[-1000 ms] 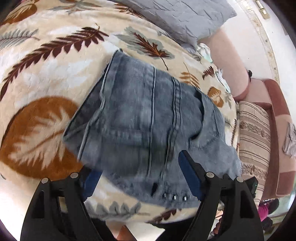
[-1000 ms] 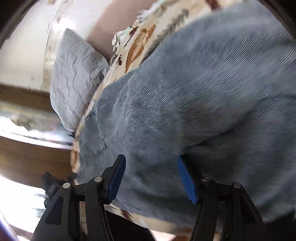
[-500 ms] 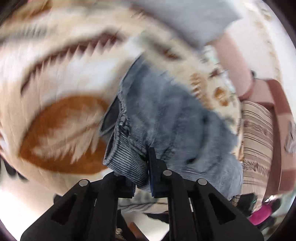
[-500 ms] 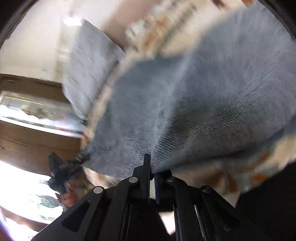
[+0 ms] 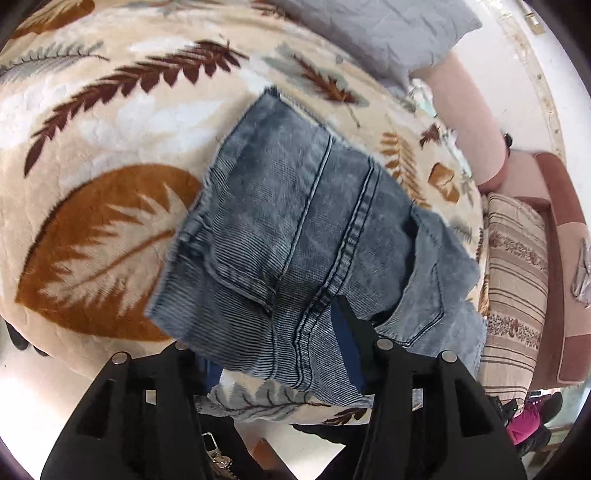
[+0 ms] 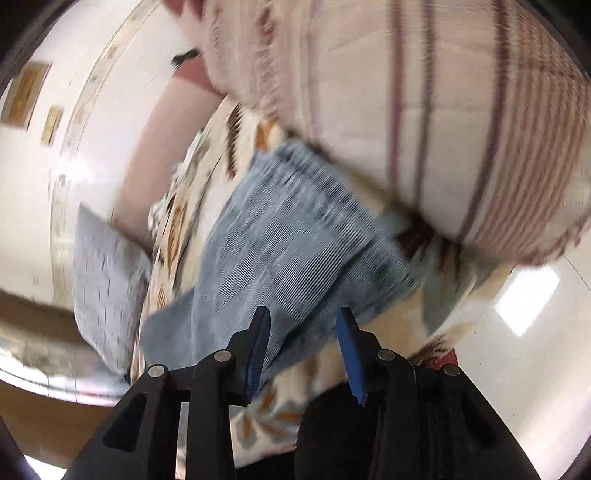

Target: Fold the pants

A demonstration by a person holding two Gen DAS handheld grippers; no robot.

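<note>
The blue denim pants (image 5: pixel 295 229) lie folded into a compact pile on a leaf-patterned blanket (image 5: pixel 96 155). My left gripper (image 5: pixel 280 350) is open, its jaws wide apart over the near edge of the pile; the denim hides part of the left finger. In the right wrist view the pants (image 6: pixel 280 251) appear blurred, with my right gripper (image 6: pixel 303 343) open just at their near edge, holding nothing.
A grey pillow (image 5: pixel 388 26) lies at the far end of the bed, also in the right wrist view (image 6: pixel 103 280). A striped cushion (image 5: pixel 517 273) sits to the right, looming large in the right wrist view (image 6: pixel 424 110). The blanket's near edge drops to a pale floor (image 6: pixel 517 369).
Half a second ago both grippers were shut on the denim and moving. Now both have opened and let go, the pants lie folded further, and the right gripper has swung toward the striped cushion.
</note>
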